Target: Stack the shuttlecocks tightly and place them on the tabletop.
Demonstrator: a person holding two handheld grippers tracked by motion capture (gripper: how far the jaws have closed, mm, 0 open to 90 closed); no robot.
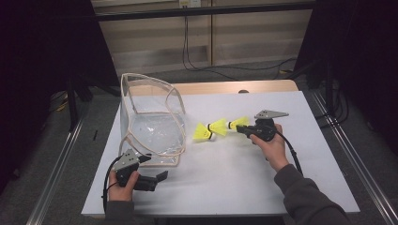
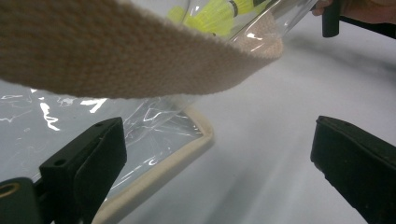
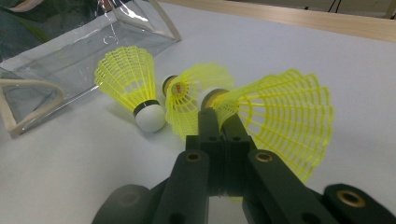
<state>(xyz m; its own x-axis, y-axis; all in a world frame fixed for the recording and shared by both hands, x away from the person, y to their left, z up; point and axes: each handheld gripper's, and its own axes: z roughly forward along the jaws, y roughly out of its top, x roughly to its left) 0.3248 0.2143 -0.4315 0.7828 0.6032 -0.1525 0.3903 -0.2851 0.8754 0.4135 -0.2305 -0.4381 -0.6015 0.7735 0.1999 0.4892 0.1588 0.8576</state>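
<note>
Table (image 1: pixel 244 173): white sheet over a wooden top, and it carries everything I list here.

Clear bag (image 1: pixel 152 126): transparent plastic with beige webbing trim, standing open on the left half of my table; its strap (image 2: pixel 116 56) crosses the top of the left gripper view.

Left claw (image 1: pixel 157 180): I hold it low at the bag's near corner, jaws wide apart, nothing between them.

Right claw (image 1: pixel 240 130): jaws pinched together on the skirt of one shuttlecock.

Held shuttlecock (image 3: pixel 285 116): yellow, right of the bag, at my right claw's tip.

Two loose shuttlecocks: one (image 3: pixel 133 86) with its white cork toward me, one (image 3: pixel 191 100) just beside the held one, both between bag and claw.
</note>
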